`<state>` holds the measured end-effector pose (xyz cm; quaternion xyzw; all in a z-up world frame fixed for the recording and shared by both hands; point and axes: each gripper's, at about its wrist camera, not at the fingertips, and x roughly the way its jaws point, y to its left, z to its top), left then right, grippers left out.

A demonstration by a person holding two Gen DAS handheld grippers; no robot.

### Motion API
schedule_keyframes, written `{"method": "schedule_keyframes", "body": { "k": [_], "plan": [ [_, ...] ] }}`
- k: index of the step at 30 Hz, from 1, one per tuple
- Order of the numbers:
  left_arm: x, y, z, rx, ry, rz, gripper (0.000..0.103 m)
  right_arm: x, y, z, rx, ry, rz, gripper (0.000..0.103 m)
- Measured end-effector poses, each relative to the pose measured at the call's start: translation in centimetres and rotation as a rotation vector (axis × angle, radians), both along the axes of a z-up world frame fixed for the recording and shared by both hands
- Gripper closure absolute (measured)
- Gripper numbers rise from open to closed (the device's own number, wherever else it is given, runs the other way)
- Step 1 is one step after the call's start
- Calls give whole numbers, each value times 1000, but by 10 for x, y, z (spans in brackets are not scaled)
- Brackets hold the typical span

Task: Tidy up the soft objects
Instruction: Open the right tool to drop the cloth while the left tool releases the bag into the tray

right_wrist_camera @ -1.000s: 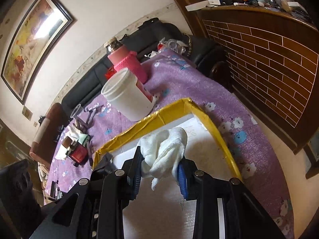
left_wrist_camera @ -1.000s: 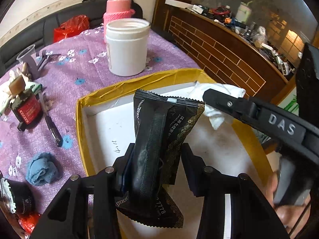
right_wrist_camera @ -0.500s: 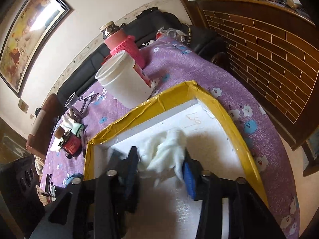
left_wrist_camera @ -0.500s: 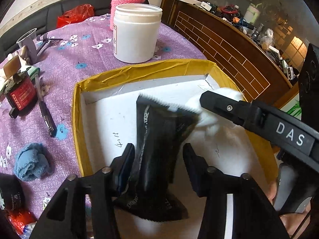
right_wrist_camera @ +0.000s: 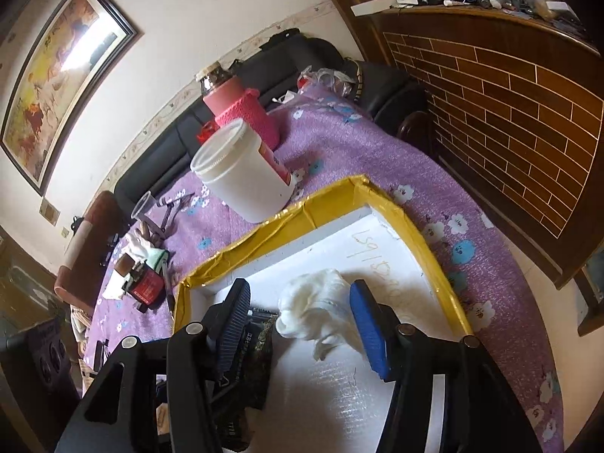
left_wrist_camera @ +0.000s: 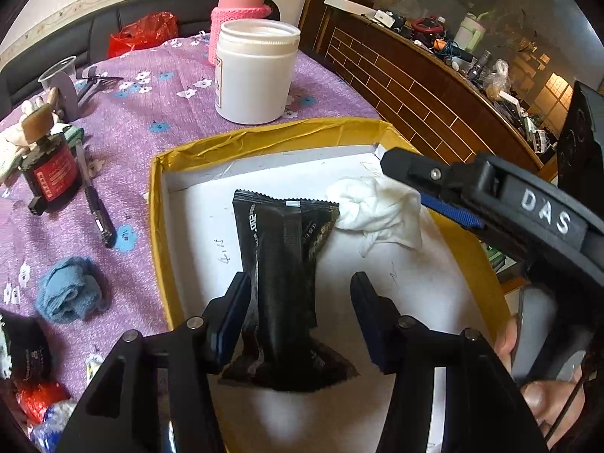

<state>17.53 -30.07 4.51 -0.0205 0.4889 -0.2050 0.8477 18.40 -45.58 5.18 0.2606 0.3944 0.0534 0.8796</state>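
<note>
1. Left gripper (left_wrist_camera: pixel 300 307): jaws opening, black packet (left_wrist_camera: pixel 281 264) lies between them on the yellow-rimmed box (left_wrist_camera: pixel 264 137) floor, near its left edge. Pads look off it.
2. Right gripper (right_wrist_camera: pixel 298 319): jaws opening too, white cloth (right_wrist_camera: pixel 321 313) slumped between them by the far right corner.
3. Prob both drop-offs, w/ the blue cloth (left_wrist_camera: pixel 68 294) left on the tablecloth.

A white jar (left_wrist_camera: pixel 255 75) stands before a pink bottle (left_wrist_camera: pixel 241 3).

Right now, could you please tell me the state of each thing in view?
Left gripper: jaws opening, black packet between them.
Right gripper: jaws opening around white cloth.
Black packet: lying in the box.
White cloth: crumpled, in the box.
Yellow box: open.
Blue cloth: bunched on the tablecloth.
</note>
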Motion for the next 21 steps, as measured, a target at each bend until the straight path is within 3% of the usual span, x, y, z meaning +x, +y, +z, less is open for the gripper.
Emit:
{"method": "schedule_keyframes", "body": {
  "k": [9,18,21],
  "plan": [
    [-40,20,23,-45,-49,-16,46,-3,9,10,-38,-35,6,44],
    [-104,61,46,-104,-105,-25,45,-7,20,18,-104,-85,23,44],
    [-127,83,50,-111,-127,-18,38,-14,27,28,-114,-105,21,44]
  ]
}}
